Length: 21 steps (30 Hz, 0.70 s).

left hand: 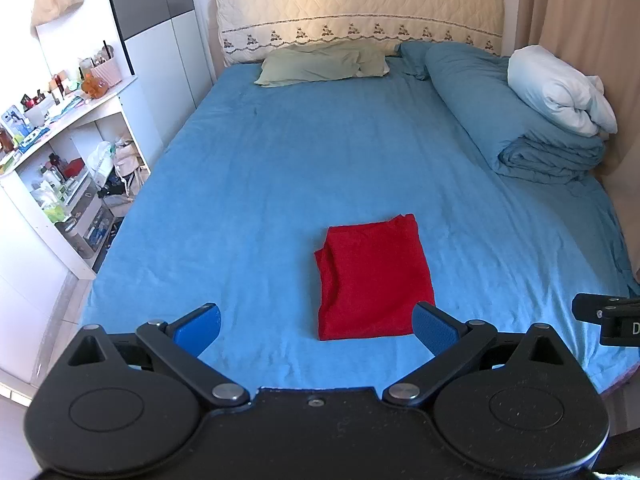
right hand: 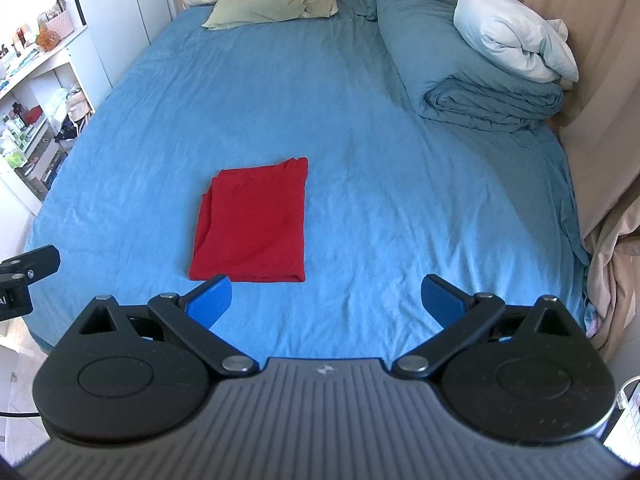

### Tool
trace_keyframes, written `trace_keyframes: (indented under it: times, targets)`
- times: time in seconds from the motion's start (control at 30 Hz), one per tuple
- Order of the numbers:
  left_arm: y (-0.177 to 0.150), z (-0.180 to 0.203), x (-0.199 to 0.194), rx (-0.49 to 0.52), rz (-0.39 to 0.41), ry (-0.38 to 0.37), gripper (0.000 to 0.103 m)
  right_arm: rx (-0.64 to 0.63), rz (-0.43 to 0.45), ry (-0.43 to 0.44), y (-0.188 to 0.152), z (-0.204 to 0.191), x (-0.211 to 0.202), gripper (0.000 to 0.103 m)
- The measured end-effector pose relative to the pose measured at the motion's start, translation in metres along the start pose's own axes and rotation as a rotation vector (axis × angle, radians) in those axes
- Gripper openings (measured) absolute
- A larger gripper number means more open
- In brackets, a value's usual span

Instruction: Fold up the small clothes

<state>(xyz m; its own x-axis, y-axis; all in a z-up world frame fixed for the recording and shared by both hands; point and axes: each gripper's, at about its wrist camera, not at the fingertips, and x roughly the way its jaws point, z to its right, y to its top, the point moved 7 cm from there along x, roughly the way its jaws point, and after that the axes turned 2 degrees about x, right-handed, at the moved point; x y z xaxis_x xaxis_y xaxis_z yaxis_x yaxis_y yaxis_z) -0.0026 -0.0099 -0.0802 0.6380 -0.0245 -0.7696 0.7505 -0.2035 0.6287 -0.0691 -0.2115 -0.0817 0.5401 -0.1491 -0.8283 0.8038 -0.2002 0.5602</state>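
Note:
A red garment (left hand: 372, 278) lies folded into a flat rectangle on the blue bed sheet (left hand: 280, 168) near the front edge. It also shows in the right wrist view (right hand: 252, 222). My left gripper (left hand: 316, 330) is open and empty, held above the bed just in front of the garment's near edge. My right gripper (right hand: 326, 302) is open and empty, in front of and to the right of the garment. Each gripper's black body shows at the edge of the other's view.
A green pillow (left hand: 320, 64) lies at the headboard. A rolled blue duvet (left hand: 512, 120) with a white pillow (left hand: 560, 88) on it lies along the right side by the curtain (right hand: 600, 120). Cluttered white shelves (left hand: 68, 152) stand left of the bed.

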Motion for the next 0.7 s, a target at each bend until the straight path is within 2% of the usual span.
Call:
trace_keyframes:
  times: [0.43,0.7]
  targets:
    - [0.0010,0.0018,-0.0070,0.015,0.045,0.009,0.103,0.000,0.012,0.001,0.0011,-0.0017,-0.0043,0.103]
    - [0.0019,-0.0022,-0.0059,-0.009,0.037,0.018,0.103,-0.002,0.017,0.002,0.0018,-0.0010,-0.0041,0.103]
